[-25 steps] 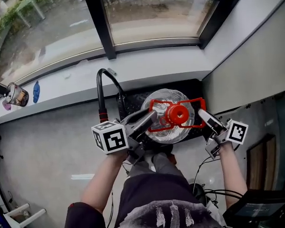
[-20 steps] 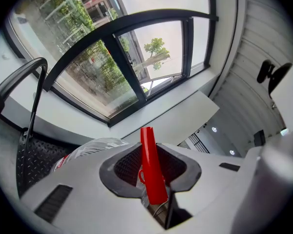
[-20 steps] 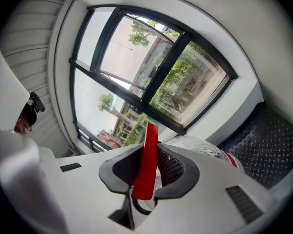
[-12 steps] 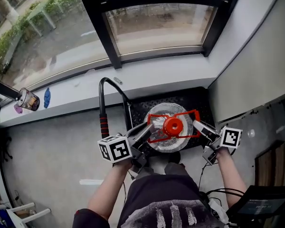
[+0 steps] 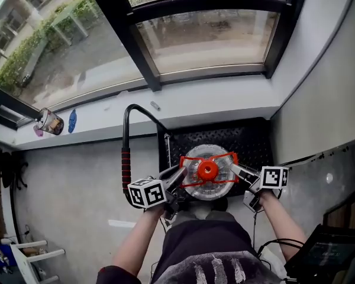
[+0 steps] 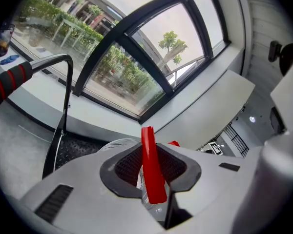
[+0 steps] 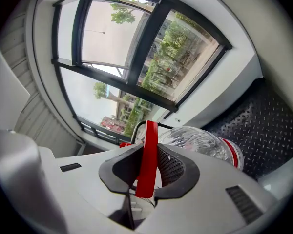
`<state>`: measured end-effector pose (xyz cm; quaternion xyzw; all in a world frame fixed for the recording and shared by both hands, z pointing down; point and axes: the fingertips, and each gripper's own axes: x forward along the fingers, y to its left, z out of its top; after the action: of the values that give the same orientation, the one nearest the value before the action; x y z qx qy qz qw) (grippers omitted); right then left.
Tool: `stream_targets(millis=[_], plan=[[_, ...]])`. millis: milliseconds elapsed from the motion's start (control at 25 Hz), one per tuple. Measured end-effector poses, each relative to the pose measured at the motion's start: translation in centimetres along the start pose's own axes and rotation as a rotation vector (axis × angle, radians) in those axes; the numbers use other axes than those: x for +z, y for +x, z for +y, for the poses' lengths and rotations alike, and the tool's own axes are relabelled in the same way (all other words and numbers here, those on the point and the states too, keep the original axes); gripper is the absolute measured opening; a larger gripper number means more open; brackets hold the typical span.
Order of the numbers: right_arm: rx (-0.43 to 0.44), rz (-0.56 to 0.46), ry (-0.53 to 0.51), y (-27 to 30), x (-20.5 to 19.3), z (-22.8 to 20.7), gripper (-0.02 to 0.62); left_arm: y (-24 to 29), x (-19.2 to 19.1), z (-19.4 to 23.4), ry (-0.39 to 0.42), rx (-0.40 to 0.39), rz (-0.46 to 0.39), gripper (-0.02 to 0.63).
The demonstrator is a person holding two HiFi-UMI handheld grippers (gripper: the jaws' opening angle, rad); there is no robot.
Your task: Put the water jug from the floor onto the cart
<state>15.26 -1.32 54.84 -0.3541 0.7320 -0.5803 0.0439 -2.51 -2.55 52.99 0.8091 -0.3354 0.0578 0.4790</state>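
Item: water jug [image 5: 220, 187], clear, w/ red cap [image 5: 207, 170] and red carry frame [image 5: 192, 158] round the neck. I've got it over the near edge of the cart deck [image 5: 251, 138] (black tread plate); can't tell if its base touches. L gripper [image 5: 178, 175]: clenched on the frame's left strap [image 6: 150, 172]. R gripper [image 5: 236, 170]: clenched on the right strap [image 7: 147, 162]. Cart handle [image 5: 125, 164], black w/ red grip, stands left of the jug.
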Motion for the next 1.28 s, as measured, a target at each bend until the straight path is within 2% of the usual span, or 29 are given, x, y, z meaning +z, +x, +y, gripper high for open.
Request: stream_targets(millis=[160, 360, 560, 880, 1280], plan=[[-0.046, 0.063, -0.011, 1.2, -0.4, -2.7, 0.074, 1.3, -1.7, 2.2, -0.066, 0.057, 0.018, 0.077], [-0.094, 0.098, 0.013, 4.8, -0.2, -7.3, 0.074, 4.2, -2.3, 6.8, -0.063, 0.128, 0.077, 0.077], [-0.205, 0.152, 0.01, 5.9, -1.9, -10.0, 0.074, 5.5, -4.2, 8.6, -0.077, 0.172, 0.14, 0.077], [-0.273, 0.193, -0.067, 9.0, -2.0, -12.0, 0.074, 6.5, -4.6, 13.0, -0.101, 0.158, 0.161, 0.076], [-0.351, 0.226, -0.119, 10.9, -2.1, -14.0, 0.072, 8.1, -5.4, 16.4, -0.059, 0.182, 0.23, 0.074]])
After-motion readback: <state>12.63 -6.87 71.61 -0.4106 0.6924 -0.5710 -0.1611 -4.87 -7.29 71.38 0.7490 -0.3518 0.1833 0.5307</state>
